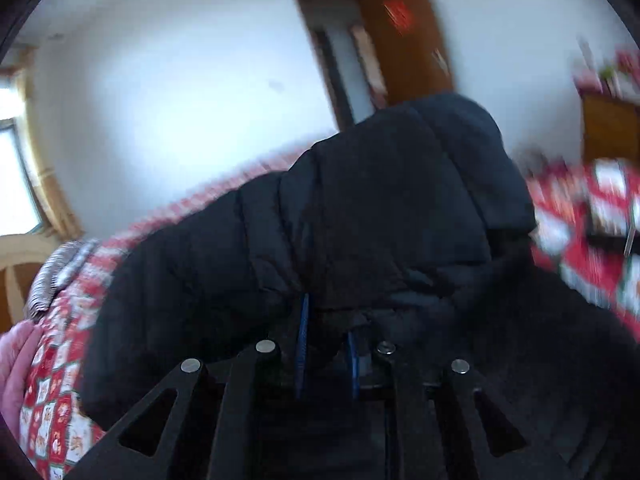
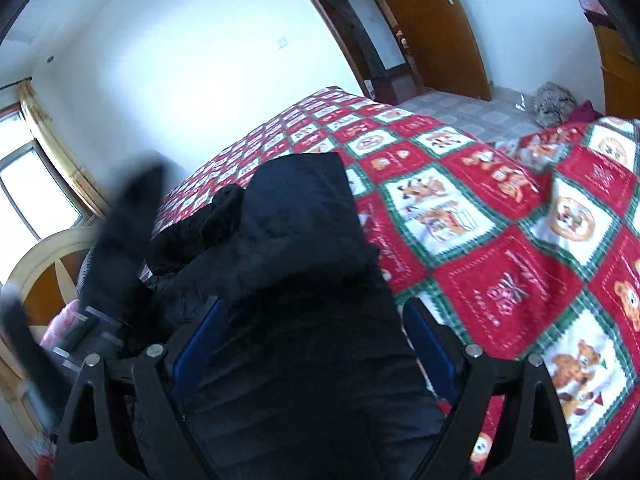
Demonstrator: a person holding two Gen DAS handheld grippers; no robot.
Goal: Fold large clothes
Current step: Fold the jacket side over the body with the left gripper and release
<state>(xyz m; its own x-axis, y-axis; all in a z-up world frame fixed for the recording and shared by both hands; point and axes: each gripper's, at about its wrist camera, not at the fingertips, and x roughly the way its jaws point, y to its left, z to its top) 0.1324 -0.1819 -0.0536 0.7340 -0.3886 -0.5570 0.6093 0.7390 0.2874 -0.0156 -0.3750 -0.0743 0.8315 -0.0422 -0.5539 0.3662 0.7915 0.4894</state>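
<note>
A black quilted puffer jacket (image 1: 360, 220) fills the middle of the left wrist view, bunched and lifted above the bed. My left gripper (image 1: 326, 344) is shut on a fold of it, its blue pads close together with cloth between them. In the right wrist view the jacket (image 2: 296, 232) lies over the bed and runs down between my right gripper's fingers. My right gripper (image 2: 316, 332) stands wide open, blue pads on either side of the jacket, not pinching it. The blurred left gripper (image 2: 120, 240) shows at the left of that view.
The bed carries a red, white and green patterned quilt (image 2: 500, 248). A grey blanket and a bundle of clothes (image 2: 554, 102) lie at its far end. A brown door (image 2: 432, 28) stands behind, a window (image 2: 24, 184) at the left, a wooden chair back (image 2: 44, 252) near it.
</note>
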